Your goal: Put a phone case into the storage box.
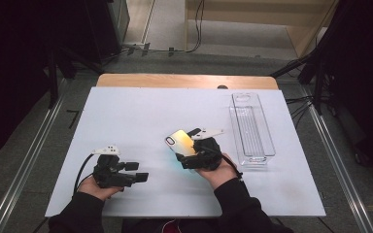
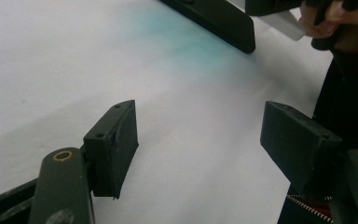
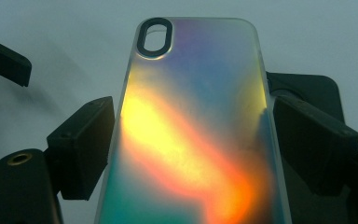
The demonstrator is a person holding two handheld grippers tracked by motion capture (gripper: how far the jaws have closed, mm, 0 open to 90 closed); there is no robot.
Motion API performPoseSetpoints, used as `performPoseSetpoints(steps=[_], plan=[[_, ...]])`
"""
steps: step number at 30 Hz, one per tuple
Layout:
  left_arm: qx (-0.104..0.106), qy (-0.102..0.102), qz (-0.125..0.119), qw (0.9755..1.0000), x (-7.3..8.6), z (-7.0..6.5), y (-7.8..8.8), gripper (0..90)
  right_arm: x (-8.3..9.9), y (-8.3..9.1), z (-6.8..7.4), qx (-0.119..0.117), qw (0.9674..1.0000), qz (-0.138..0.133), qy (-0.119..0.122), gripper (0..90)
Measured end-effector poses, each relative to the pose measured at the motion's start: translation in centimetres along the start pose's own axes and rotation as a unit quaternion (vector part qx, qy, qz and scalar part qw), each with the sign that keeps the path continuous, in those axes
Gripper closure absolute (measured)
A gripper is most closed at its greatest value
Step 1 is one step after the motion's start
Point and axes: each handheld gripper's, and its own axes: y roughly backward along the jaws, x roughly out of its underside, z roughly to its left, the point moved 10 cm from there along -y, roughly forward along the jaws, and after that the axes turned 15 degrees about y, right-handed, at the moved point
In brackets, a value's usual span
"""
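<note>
Left gripper (image 1: pixel 137 172) rests near the table's (image 1: pixel 126 111) front-left edge, jaws wide apart, nothing btwn them. Right gripper (image 1: pixel 184 145), mid-table toward the front, clamps a shiny phone case (image 1: pixel 180 142) by its long sides, lifted off the surface. Clear bin (image 1: pixel 251 128) by the right edge. Risk: slick case slips out if tilted, since grip is edge-only.

phone case (image 3: pixel 191 135) lower end cut off by frame edge
</note>
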Motion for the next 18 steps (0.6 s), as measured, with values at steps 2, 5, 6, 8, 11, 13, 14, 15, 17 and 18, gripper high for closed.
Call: performPoseSetpoints(steps=[2,5,6,8,11,13,14,15,17,18], plan=[[0.0,0.0,0.0,1.0,-0.2,-0.2,-0.2,28.1,0.1,0.5,-0.4,0.0,1.0,-0.006,0.001,14.3],[0.016,0.004,0.001,0.9999,-1.0,-1.1,-0.4,28.8,0.2,1.4,-1.3,-0.007,0.9995,-0.02,-0.023,14.3],[0.016,0.004,0.001,0.9999,-1.0,-1.1,-0.4,29.7,0.2,1.4,-1.3,-0.007,0.9995,-0.02,-0.023,14.3],[0.017,0.001,-0.001,0.9999,-1.6,-1.5,-0.4,29.7,0.3,1.5,-1.6,-0.01,0.999,-0.025,-0.035,14.3],[0.015,-0.001,-0.002,0.9999,-2.7,-1.9,-0.7,29.6,0.5,1.5,-1.8,-0.007,0.999,-0.024,-0.036,14.3],[0.017,0.001,-0.002,0.9998,-3.2,-2.1,-0.9,29.6,0.6,1.4,-1.9,-0.006,0.999,-0.024,-0.037,14.3],[0.016,0.002,-0.002,0.9999,-3.6,-2.2,-1.1,29.5,0.7,1.4,-2.0,-0.006,0.999,-0.024,-0.038,14.3],[0.017,0.003,0.0,0.9999,-3.8,-2.2,-1.2,29.5,0.7,1.4,-2.0,-0.003,0.9989,-0.024,-0.039,14.3],[0.019,0.005,0.0,0.9998,-4.3,-2.4,-1.5,29.5,0.8,1.3,-2.2,-0.004,0.9987,-0.026,-0.044,14.3],[0.02,0.009,0.003,0.9998,-4.6,-2.5,-1.6,29.6,0.9,1.3,-2.2,-0.005,0.9986,-0.026,-0.046,14.3]])
